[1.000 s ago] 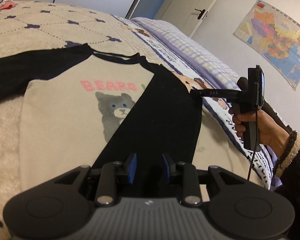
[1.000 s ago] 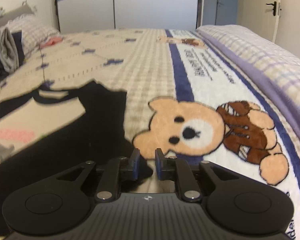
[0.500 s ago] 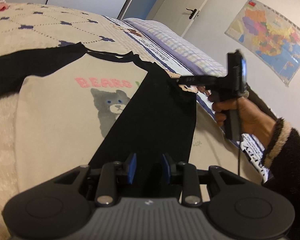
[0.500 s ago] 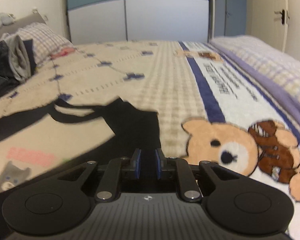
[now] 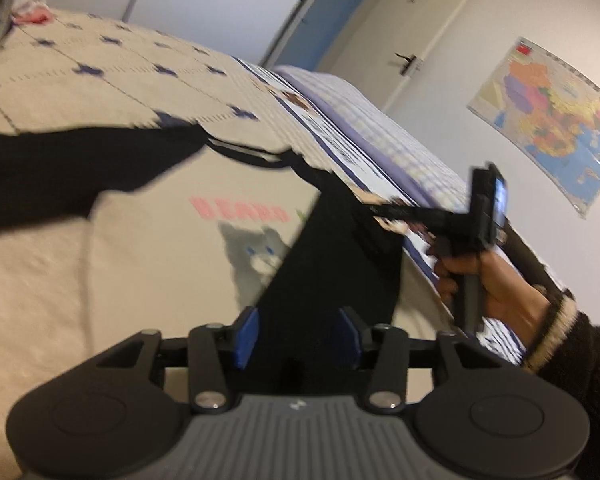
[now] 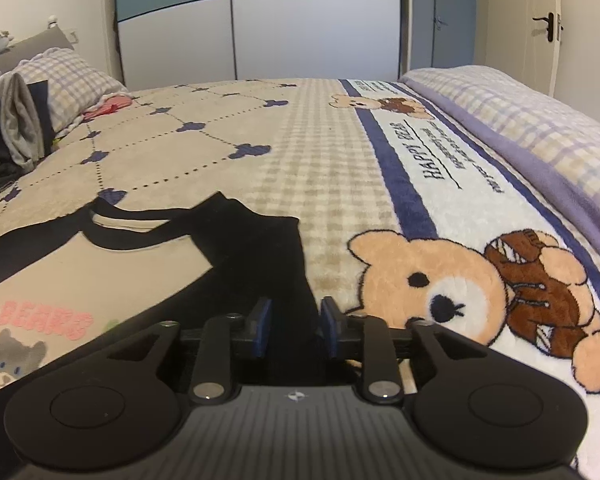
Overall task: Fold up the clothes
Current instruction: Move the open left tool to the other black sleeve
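Now both grippers are letting go. The left gripper [image 5: 296,338] has its jaws opening, the blue pads [image 5: 247,336] standing well apart on either side of the black sleeve [image 5: 332,276], with no pad seen pressing the cloth. The right gripper [image 6: 294,330] is opening too, though less wide; the sleeve's upper part near the shoulder runs between its pads [image 6: 262,326], and the fabric lies slack on the bed [image 6: 328,168] rather than pinched. In the left wrist view the right gripper reaches in over the sleeve's far edge, held by the person's right hand [image 5: 496,280].

The sweatshirt [image 5: 148,264] lies flat and face up on the bed's fleece blanket [image 6: 452,216], its cream front showing pink lettering and a grey bear. The black sleeve is folded diagonally across that front, covering part of the print, while the other sleeve stretches out sideways.
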Motion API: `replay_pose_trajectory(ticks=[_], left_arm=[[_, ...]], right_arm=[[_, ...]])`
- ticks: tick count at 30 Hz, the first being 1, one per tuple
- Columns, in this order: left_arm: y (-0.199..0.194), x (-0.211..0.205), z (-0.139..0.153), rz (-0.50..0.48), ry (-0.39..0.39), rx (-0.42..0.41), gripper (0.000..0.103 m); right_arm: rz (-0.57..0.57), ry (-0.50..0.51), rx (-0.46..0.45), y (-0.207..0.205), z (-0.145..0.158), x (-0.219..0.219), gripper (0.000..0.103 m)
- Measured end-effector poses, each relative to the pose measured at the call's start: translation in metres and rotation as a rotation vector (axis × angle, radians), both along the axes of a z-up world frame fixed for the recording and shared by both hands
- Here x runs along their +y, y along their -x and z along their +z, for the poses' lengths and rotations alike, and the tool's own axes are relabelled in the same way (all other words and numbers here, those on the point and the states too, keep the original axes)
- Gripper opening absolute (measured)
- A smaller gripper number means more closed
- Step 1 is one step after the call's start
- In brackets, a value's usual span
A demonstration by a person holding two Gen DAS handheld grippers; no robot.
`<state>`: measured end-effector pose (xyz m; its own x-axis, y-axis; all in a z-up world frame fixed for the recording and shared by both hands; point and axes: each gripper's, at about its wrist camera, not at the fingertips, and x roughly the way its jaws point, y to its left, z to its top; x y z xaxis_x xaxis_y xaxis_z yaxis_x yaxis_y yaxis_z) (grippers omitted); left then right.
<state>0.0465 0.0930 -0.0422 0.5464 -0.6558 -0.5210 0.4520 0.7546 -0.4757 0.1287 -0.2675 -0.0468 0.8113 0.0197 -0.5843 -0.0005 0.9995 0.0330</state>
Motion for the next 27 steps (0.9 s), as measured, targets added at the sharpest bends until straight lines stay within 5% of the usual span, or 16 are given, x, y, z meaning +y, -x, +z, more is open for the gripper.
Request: replay_pose_trajectory(ticks=[5,9,14,27], left_arm=[[-0.003,0.009,0.006,0.115,-0.072,-0.032,0.069],[-0.008,0.016,0.009,0.186,-0.118,-0.026,0.082],[-0.012,0.024,0.015,0.262,-0.204,-0.053,0.089],[-0.030,0.072,0.034,0.565,-0.271,-0.056,0.101]], right_arm=[[0.036,0.030,-0.006,0.009,0.007,0.010,0.051],[0.047,0.041,-0.012,0.016,0.014,0.015,0.054],[0.049,0.051,-0.015,0.023,0.022,0.021,0.057],[0.058,0.053,-0.018,0.039,0.032,0.040,0.061]])
